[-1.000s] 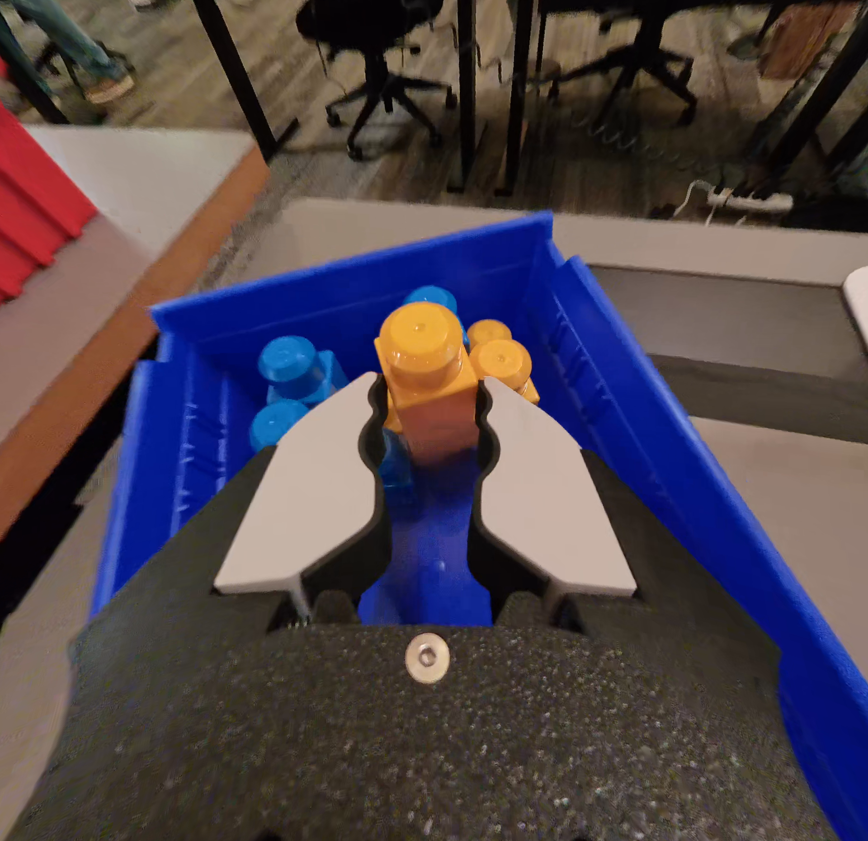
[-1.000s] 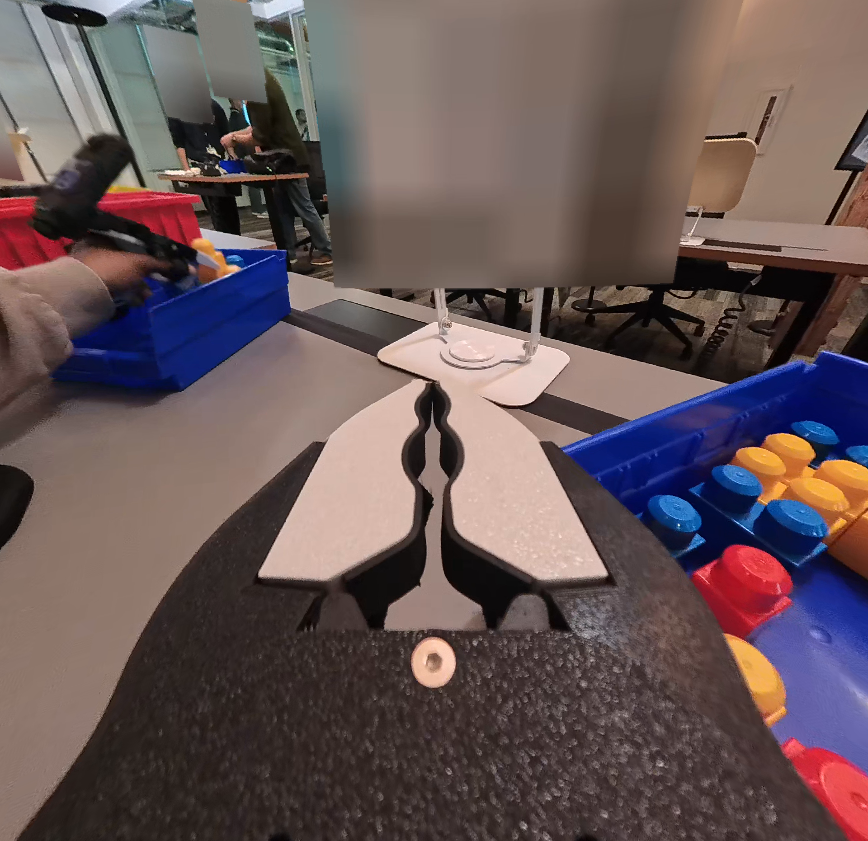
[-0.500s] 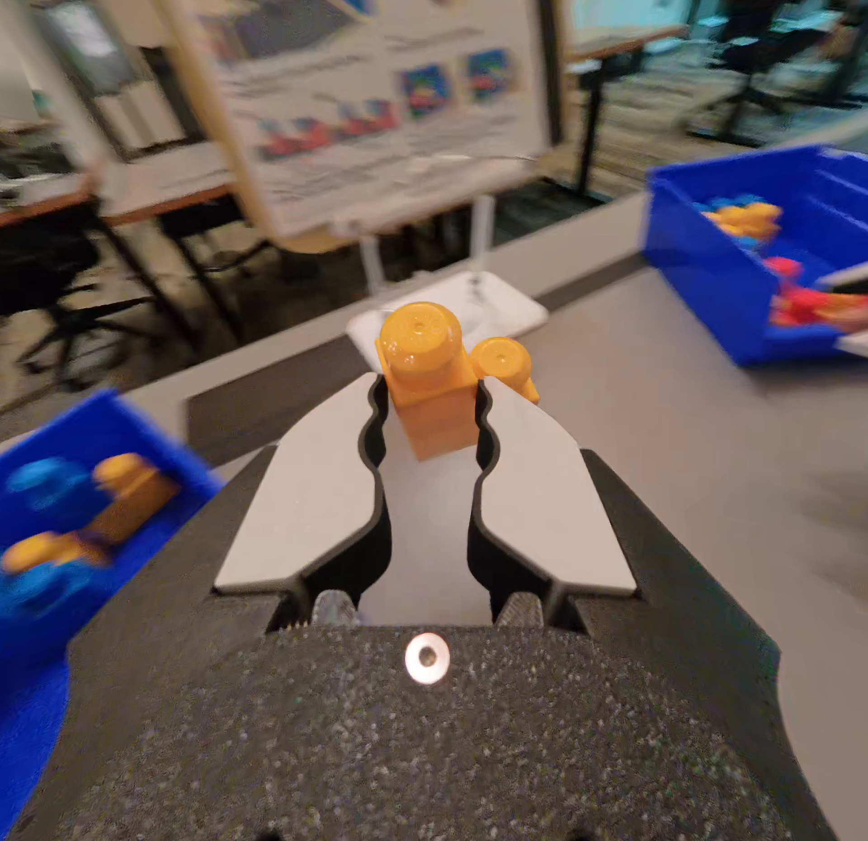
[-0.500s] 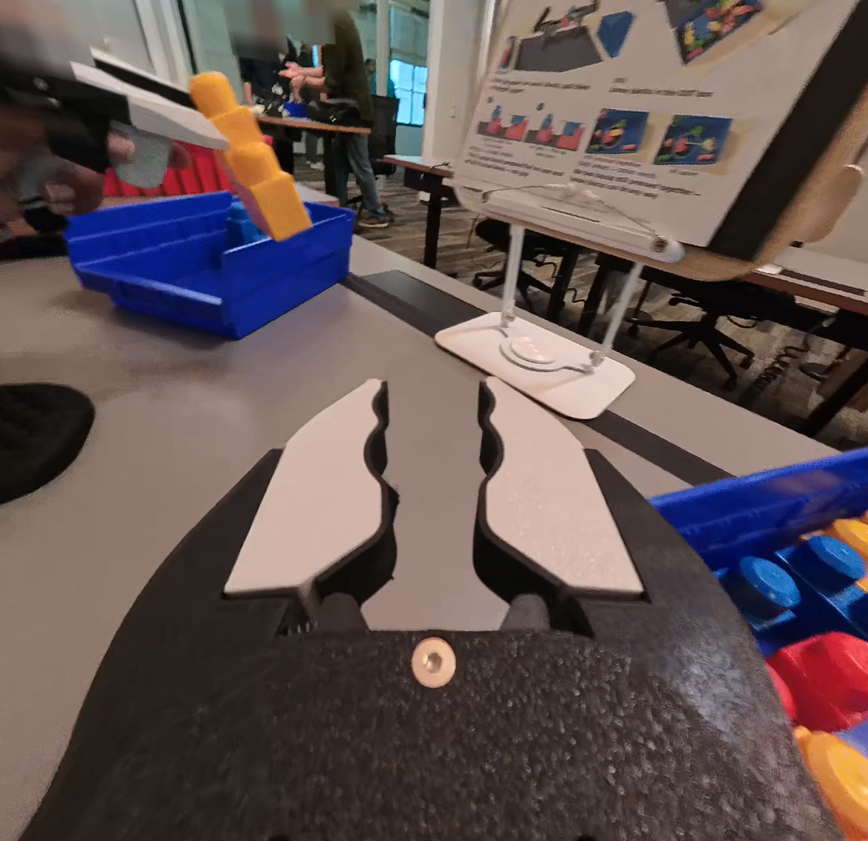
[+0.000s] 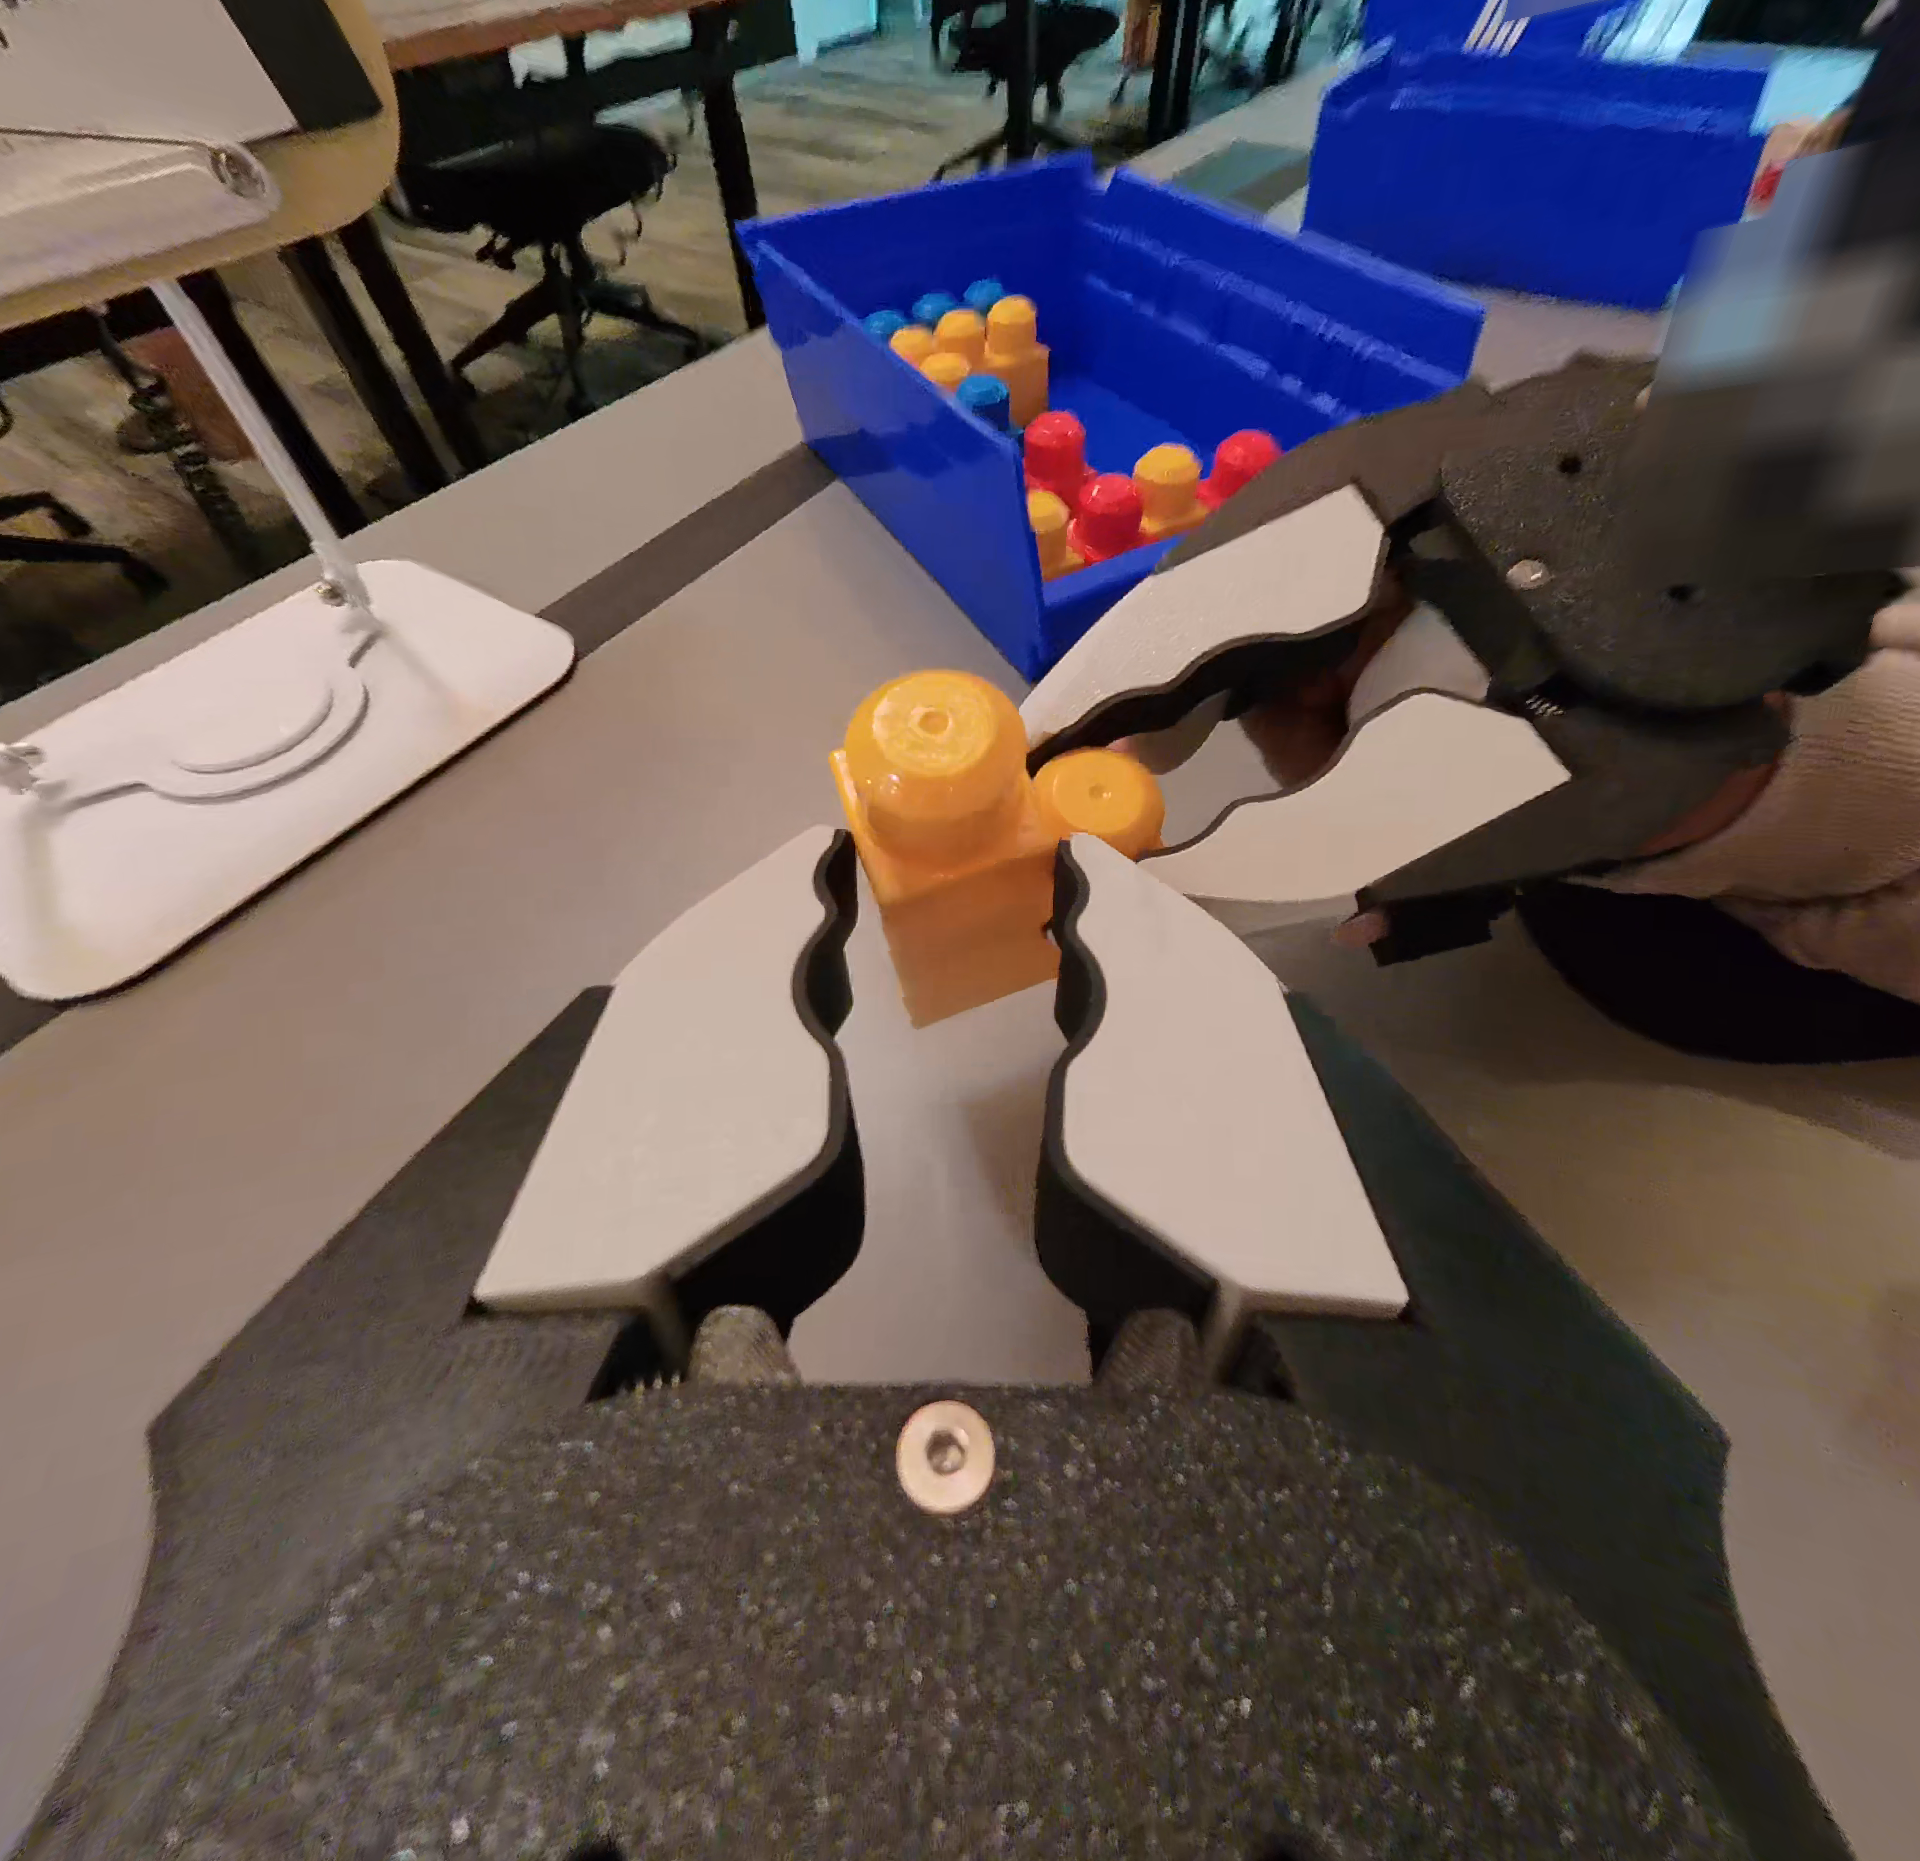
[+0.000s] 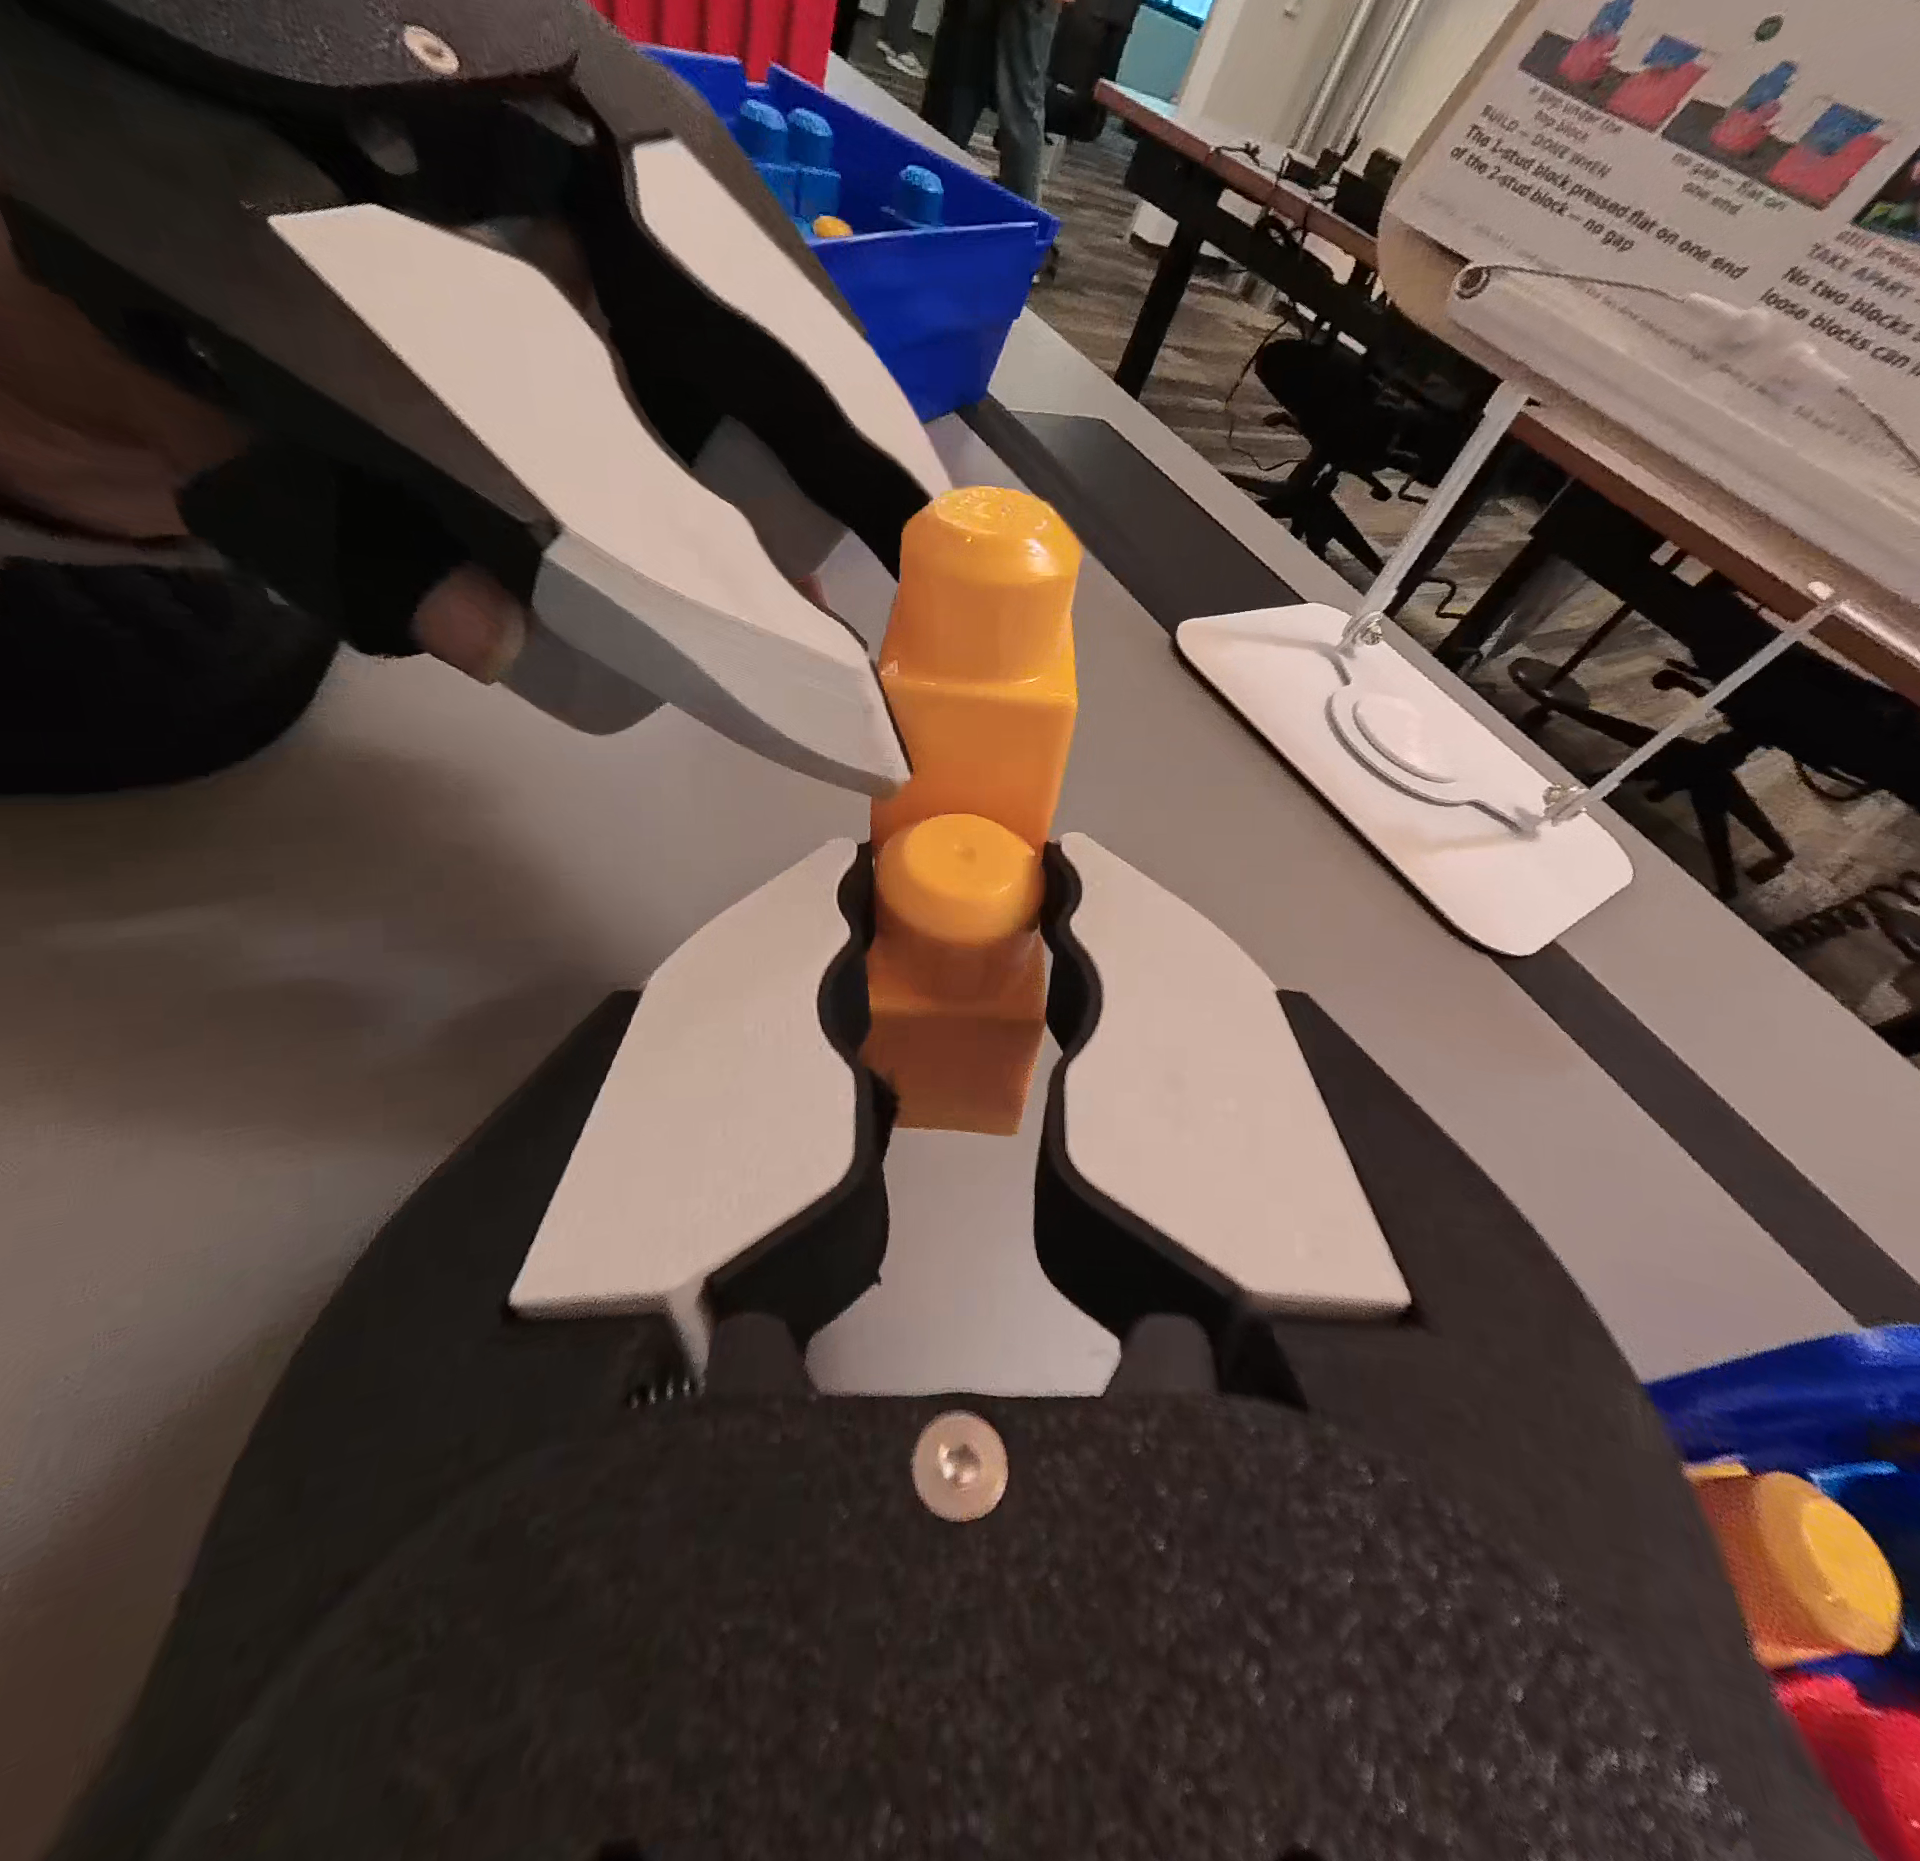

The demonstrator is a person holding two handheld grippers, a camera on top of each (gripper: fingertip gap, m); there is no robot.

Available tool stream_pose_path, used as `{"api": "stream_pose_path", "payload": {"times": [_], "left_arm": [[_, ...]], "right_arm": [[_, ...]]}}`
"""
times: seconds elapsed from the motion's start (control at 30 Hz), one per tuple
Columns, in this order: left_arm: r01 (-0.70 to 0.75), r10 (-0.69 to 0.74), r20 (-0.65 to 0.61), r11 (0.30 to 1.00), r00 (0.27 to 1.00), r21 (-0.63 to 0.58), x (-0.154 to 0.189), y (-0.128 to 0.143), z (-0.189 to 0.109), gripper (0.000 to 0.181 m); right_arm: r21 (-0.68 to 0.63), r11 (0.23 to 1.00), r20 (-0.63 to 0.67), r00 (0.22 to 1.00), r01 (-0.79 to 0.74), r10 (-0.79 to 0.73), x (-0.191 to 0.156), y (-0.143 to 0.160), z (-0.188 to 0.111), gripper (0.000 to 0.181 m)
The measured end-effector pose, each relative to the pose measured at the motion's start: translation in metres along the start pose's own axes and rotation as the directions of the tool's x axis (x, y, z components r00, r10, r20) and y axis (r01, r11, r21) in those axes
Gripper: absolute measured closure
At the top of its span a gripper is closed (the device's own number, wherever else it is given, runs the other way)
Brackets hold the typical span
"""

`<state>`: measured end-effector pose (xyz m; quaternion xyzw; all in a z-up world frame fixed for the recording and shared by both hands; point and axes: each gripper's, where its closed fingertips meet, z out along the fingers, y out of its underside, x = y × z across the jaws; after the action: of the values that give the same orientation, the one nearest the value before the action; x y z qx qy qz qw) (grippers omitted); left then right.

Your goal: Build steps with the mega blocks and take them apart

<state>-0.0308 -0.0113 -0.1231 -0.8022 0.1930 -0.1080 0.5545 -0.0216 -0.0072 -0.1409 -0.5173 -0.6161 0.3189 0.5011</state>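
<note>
An orange step of two joined blocks is held above the grey table [image 5: 416, 959]. My left gripper [image 5: 951, 855] is shut on the upper one-stud block [image 5: 966, 897], pads pressed on its sides. My right gripper [image 6: 951, 866] is shut on the free end of the lower two-stud block [image 6: 956, 1001], pads against both sides below its stud. In the left wrist view the right gripper [image 5: 1101, 803] comes in from the right around that stud [image 5: 1096, 803]. In the right wrist view a left finger [image 6: 727, 658] presses on the upper block [image 6: 982, 710].
A blue bin [image 5: 904, 429] with orange, red and blue blocks stands behind the grippers. Another blue bin [image 6: 935, 273] with blue blocks is at the far left of the table. A white sign stand base [image 5: 239, 751] lies at the table's back edge. A black pad [image 5: 1714, 990] lies under the right hand. Only a small space, under 4 cm, lies between the two pairs of fingers.
My left gripper lifted the orange step out of its bin and carried it to mid-table. My right gripper opened, swung to the step and closed on its lower block.
</note>
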Motion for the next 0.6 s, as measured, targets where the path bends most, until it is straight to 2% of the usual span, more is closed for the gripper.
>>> {"api": "stream_pose_path", "payload": {"times": [0.07, 0.17, 0.27, 0.37, 0.43, 0.6], "left_arm": [[0.039, -0.035, -0.048, 0.997, 0.998, 0.072, 0.001, -0.007, -0.004, 0.147], [0.086, -0.067, -0.12, 0.984, 0.991, 0.157, 0.002, -0.017, -0.01, 0.132], [0.109, -0.068, -0.197, 0.972, 0.978, 0.207, 0.008, -0.021, -0.013, 0.124], [0.129, -0.05, -0.298, 0.959, 0.953, 0.252, 0.023, -0.027, -0.017, 0.123], [0.15, -0.044, -0.357, 0.95, 0.933, 0.274, 0.034, -0.03, -0.019, 0.125], [0.171, -0.032, -0.438, 0.944, 0.899, 0.282, 0.047, -0.033, -0.026, 0.138]], "right_arm": [[0.031, 0.998, 0.018, 0.998, -0.056, 0.055, 0.002, -0.003, -0.001, 0.151], [0.127, 0.975, 0.052, 0.983, -0.181, 0.175, 0.014, -0.013, -0.011, 0.151], [0.283, 0.905, 0.165, 0.946, -0.317, 0.279, 0.024, -0.034, -0.031, 0.151], [0.406, 0.802, 0.355, 0.884, -0.438, 0.304, 0.018, -0.057, -0.052, 0.151], [0.432, 0.757, 0.445, 0.845, -0.491, 0.295, 0.01, -0.066, -0.058, 0.151], [0.411, 0.738, 0.543, 0.794, -0.535, 0.273, -0.009, -0.07, -0.056, 0.151]]}}
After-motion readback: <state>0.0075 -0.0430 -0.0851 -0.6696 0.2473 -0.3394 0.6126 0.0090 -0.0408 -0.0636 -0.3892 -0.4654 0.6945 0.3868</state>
